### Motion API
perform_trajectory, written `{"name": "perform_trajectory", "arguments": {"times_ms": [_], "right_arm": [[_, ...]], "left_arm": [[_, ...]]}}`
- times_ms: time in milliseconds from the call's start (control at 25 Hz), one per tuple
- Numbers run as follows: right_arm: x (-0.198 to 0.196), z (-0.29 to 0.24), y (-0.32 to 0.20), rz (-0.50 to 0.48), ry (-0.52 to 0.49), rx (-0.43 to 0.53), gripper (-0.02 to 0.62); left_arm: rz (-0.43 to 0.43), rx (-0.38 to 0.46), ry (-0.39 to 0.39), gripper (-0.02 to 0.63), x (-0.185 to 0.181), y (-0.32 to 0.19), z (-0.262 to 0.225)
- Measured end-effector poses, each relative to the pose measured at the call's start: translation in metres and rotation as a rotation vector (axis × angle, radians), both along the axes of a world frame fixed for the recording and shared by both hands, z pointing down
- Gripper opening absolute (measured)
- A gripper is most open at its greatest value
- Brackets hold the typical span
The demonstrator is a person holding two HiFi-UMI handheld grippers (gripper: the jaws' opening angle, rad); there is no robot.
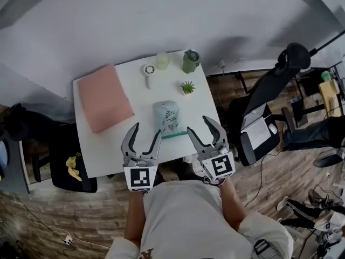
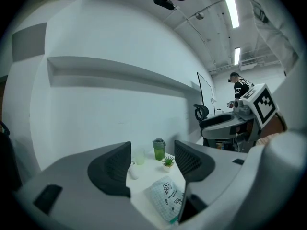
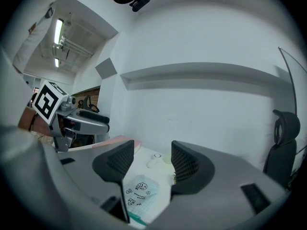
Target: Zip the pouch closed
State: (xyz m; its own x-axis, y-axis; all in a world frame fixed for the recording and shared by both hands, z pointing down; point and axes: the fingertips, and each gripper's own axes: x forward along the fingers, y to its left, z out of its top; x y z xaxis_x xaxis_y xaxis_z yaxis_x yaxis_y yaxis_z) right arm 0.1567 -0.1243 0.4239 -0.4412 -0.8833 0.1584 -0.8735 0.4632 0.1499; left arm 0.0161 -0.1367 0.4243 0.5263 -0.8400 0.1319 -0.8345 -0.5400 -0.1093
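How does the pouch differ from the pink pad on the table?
The pouch is small, pale and printed, with a teal edge; the pink pad is much larger and plain. The pouch lies mid-table near the front edge; the pad lies at the left, skewed. Both rest on the white table.

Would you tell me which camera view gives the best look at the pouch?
The head view: the pouch lies whole and uncovered on the table, teal edge included. The right gripper view shows it obliquely, low in frame; the left gripper view shows it with one side hidden.
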Motion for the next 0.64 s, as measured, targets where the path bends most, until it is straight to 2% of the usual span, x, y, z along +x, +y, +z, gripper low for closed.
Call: {"name": "perform_trajectory", "arguments": {"times_ms": [640], "right_arm": [[-0.0021,-0.0013,-0.0018,0.022,0.002,0.005,0.229]], "left_arm": [[0.008,0.002,-0.004,0.278,-0.0054,-0.0050,-0.0008]]}}
